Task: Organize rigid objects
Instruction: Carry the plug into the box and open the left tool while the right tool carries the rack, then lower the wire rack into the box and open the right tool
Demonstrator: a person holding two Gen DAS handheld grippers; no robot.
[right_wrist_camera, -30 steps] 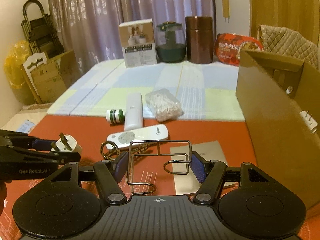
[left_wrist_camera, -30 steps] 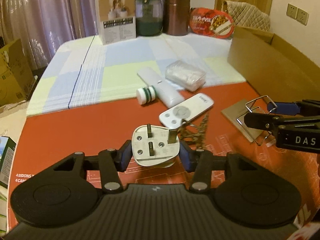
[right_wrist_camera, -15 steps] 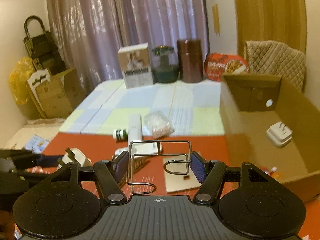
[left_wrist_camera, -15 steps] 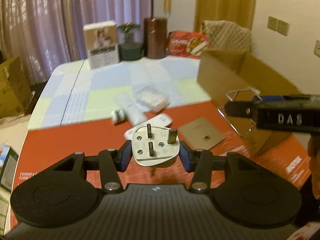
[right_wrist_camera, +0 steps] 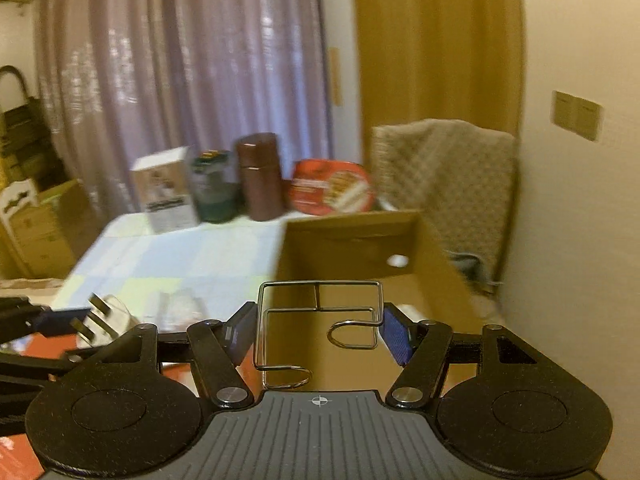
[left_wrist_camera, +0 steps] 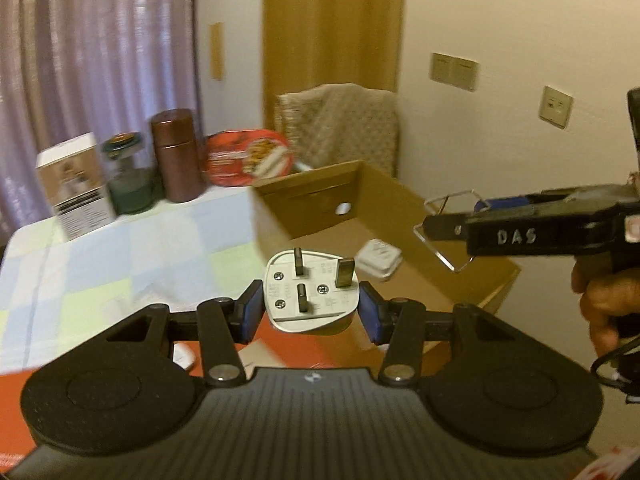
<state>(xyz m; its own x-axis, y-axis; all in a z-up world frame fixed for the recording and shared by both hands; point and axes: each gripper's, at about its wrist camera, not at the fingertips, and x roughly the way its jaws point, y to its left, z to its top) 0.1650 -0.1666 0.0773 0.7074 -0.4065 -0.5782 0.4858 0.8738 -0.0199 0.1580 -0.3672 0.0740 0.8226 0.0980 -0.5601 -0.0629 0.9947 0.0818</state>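
Fingers (left_wrist_camera: 250, 312) of left gripper (left_wrist_camera: 311, 310) pinching white plug (left_wrist_camera: 310, 290); right gripper (right_wrist_camera: 318, 334) clamped on wire rack (right_wrist_camera: 320, 328).

Plug at centre of left view, prongs up, in front of open cardboard box (left_wrist_camera: 400, 208) holding another white adapter (left_wrist_camera: 378, 260). Risks, as a guess: rack's hooks snagging the box rim, or plug slipping from its rounded sides on a tilt. Both tilted downward toward box; hand (left_wrist_camera: 604, 300) gripping handle at right edge.
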